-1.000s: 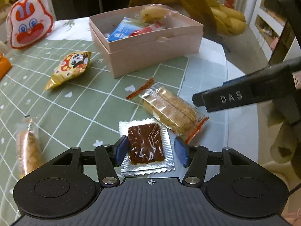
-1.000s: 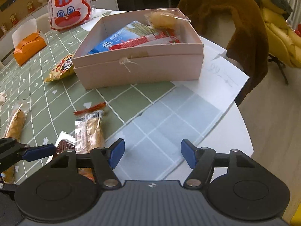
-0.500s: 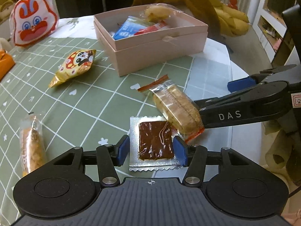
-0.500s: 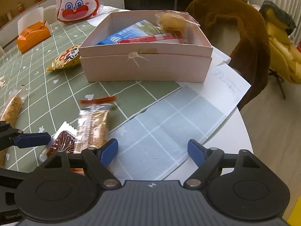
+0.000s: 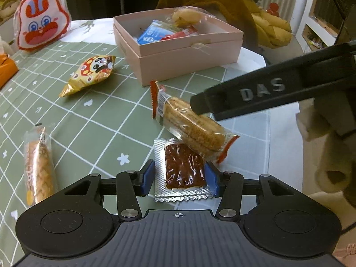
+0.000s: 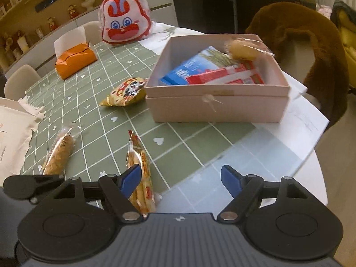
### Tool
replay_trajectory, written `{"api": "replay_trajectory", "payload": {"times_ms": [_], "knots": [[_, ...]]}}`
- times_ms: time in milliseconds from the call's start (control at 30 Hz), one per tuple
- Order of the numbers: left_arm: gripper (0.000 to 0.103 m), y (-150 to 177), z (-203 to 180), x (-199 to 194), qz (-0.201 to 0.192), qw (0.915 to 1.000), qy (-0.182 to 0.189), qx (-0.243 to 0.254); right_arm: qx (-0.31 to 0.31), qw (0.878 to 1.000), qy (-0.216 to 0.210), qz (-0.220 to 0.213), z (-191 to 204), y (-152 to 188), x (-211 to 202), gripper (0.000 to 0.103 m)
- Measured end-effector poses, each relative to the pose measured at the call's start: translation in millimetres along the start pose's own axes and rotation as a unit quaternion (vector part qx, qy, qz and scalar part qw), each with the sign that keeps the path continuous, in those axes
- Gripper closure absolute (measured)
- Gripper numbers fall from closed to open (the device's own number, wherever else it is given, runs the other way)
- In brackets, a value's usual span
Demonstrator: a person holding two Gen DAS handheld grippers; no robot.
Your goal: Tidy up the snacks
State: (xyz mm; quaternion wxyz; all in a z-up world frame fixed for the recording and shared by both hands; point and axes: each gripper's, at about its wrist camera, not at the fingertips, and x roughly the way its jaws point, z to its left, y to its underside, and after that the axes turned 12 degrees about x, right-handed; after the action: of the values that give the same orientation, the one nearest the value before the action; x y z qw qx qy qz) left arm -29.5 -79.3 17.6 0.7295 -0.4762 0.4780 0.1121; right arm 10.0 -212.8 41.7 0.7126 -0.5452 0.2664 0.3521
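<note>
**Snack sorting about half done, four packets waiting outside the box**

Reading the left wrist view from its left edge.

Lying flat at 8 o'clock on the green checked cloth (image 5: 100,124): a long, narrow clear sleeve of braided sticks (image 5: 39,164), crinkly.

Sitting at 10 o'clock: a puffy yellow panda bag (image 5: 93,73), glossy and pillow-shaped.

Closing at 6 o'clock around the flat chocolate square (image 5: 183,169) in its silver, saw-edged foil: the left gripper (image 5: 179,178), blue pads right at the foil edges, seemingly not squeezing yet.

Leaning over the upper corner of that foil, near the centre: a clear packet of oblong sandwich biscuits (image 5: 191,126) with red ends.

Resting on this packet from 3 o'clock: one black finger of the right gripper (image 6: 181,173). In its own view, standing spread wide with nothing between the pads, the biscuit packet lying beside the left pad.

Standing at 12 o'clock: the pink cardboard box (image 5: 189,55), rigid and rectangular, already holding a blue carton (image 5: 151,33), a red-and-white packet (image 5: 180,34) and a wrapped bun (image 5: 187,16).

Judging from this: three snacks inside, four remaining on the cloth.
</note>
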Motion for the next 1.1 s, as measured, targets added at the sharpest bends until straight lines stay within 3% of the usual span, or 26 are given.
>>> {"api": "replay_trajectory", "payload": {"times_ms": [167, 367, 533, 567, 667, 733, 867, 1000, 1100], "knots": [[0.063, 2, 6, -11, -0.010, 0.9997, 0.007, -0.020, 0.010, 0.999, 0.036, -0.022, -11, -1, -3, 0.023], [0.064, 8, 7, -15, -0.009, 0.9997, 0.005, -0.024, 0.043, 0.999, 0.005, -0.010, -31, -5, -11, 0.023], [0.064, 9, 9, -21, -0.009, 0.9994, 0.007, -0.032, -0.012, 0.999, -0.023, 0.029, -7, 4, 3, 0.023], [0.096, 10, 9, -23, -0.010, 0.9994, 0.010, -0.032, -0.023, 0.999, -0.021, 0.033, -2, 6, 7, 0.023], [0.093, 11, 10, -26, -0.005, 0.9993, 0.012, -0.035, -0.045, 0.998, -0.022, 0.046, 11, 11, 18, 0.028], [0.093, 13, 10, -27, 0.000, 0.9994, 0.004, -0.035, -0.052, 0.996, -0.021, 0.065, 17, 10, 29, 0.040], [0.093, 15, 14, -29, 0.001, 0.9987, -0.013, -0.049, -0.073, 0.995, -0.002, 0.063, 25, 8, 32, 0.062], [0.091, 11, 20, -32, -0.007, 0.9982, -0.013, -0.059, -0.074, 0.995, 0.003, 0.061, 20, 14, 28, 0.063], [0.088, 8, 21, -21, 0.017, 0.9987, 0.000, -0.047, -0.079, 0.995, 0.009, 0.055, 17, 20, 22, 0.063]]}}
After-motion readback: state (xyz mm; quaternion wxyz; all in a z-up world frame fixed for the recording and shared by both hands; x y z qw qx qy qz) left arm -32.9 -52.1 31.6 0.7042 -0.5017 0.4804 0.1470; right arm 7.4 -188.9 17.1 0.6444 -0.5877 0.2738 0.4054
